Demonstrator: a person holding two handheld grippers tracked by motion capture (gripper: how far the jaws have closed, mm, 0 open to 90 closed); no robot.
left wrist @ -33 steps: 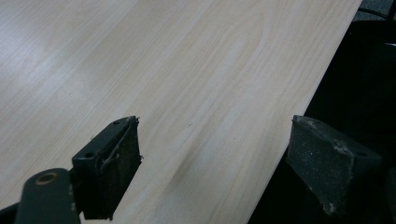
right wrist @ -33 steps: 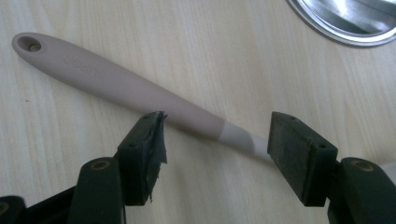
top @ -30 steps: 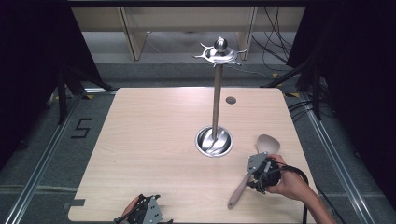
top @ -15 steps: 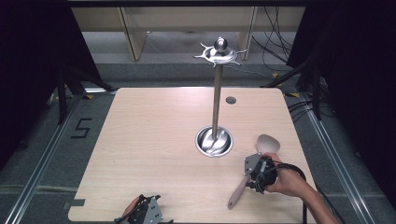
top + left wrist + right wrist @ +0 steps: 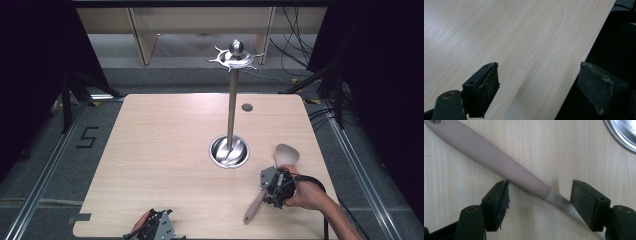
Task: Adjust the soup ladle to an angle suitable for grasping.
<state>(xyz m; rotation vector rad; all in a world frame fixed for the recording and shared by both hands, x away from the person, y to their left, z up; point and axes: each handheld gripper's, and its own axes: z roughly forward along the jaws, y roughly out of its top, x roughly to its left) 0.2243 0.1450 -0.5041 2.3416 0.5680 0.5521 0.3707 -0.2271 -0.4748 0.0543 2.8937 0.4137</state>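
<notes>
Both grippers gape: right gripper [image 5: 539, 205] straddling smooth taupe spoon [image 5: 499, 162], left gripper [image 5: 537, 92] over pale woodgrain.

Lab or recording studio setup. Light wood table [image 5: 150, 165] stands alone on grey floor [image 5: 45, 165], metal floor rails [image 5: 35, 195] along both sides, a taped "5" mark [image 5: 87, 137] on the floor, black curtains [image 5: 35, 60] left and right, loose cables [image 5: 295, 40] at back, bare wooden shelving [image 5: 200, 22] behind.

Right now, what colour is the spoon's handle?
The spoon's handle is a muted pinkish beige, clearest in the right gripper view, where it lies on the table.
</notes>
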